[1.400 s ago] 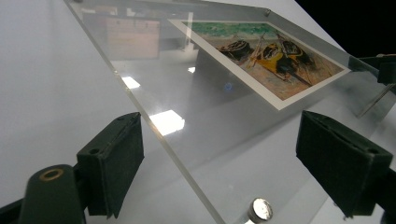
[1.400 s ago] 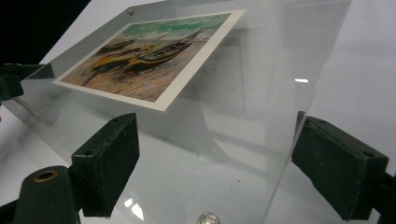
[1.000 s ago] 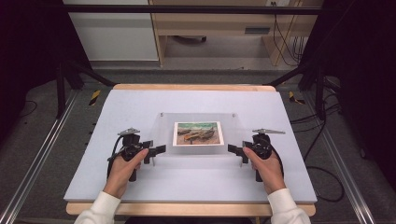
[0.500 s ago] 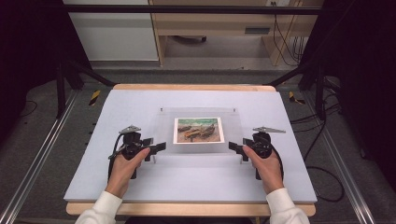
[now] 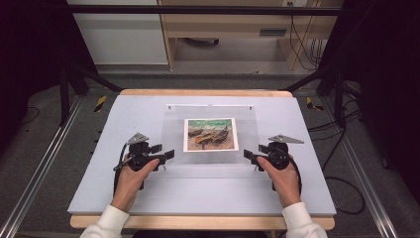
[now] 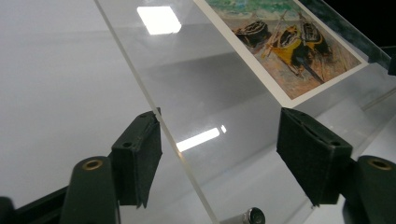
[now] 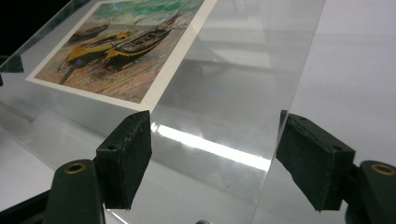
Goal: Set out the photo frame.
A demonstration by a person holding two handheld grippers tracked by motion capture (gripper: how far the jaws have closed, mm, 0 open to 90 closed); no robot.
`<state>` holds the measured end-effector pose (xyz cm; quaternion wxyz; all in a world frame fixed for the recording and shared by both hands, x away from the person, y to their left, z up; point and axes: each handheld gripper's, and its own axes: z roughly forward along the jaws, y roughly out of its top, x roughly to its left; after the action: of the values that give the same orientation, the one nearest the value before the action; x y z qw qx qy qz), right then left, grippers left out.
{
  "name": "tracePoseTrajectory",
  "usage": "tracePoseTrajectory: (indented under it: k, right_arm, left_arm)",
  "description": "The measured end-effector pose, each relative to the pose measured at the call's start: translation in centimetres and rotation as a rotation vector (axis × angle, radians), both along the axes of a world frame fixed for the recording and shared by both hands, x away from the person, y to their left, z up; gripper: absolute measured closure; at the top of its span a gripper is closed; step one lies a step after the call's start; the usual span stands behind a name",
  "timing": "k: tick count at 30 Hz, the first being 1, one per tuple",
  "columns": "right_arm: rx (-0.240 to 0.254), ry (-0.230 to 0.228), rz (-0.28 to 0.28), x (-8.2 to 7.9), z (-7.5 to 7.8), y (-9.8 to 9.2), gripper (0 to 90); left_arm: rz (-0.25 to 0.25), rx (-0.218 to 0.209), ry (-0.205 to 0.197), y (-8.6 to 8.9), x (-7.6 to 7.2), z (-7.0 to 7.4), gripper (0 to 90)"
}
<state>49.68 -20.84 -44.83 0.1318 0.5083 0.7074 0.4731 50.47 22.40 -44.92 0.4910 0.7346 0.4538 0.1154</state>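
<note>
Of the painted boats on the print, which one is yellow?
The middle boat on the print: its hull is yellow, while the boats on either side of it are dark, nearly black.

My left tool [image 5: 159, 155] and right tool [image 5: 256, 157]: black bodies, grey three-cornered top plates, brass-ringed screw holes, black rubbery pads [image 6: 138, 156]. White sleeves [image 5: 106, 225].

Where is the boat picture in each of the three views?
High view: boat picture at table centre, under the clear acrylic sheet.
Left gripper view: upper right.
Right gripper view: upper left.
Shared landmark: the picture's white border.
</note>
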Motion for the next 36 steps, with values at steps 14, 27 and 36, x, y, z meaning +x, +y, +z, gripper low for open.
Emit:
tracePoseTrajectory:
  k: [14,27,36]
  right_arm:
    - [-0.083,-0.073,0.012,-3.1,0.5,-0.3,38.0]
    - [-0.110,-0.109,0.001,-4.9,0.6,-0.4,47.4]
    - [-0.125,-0.122,-0.006,-6.3,0.5,-0.5,55.1]
  left_arm:
    - [0.008,0.070,-0.045,-0.1,-2.7,0.9,42.9]
    - [0.020,0.104,-0.070,0.0,-4.4,1.1,50.1]
    - [0.024,0.113,-0.076,0.3,-5.5,1.2,57.4]
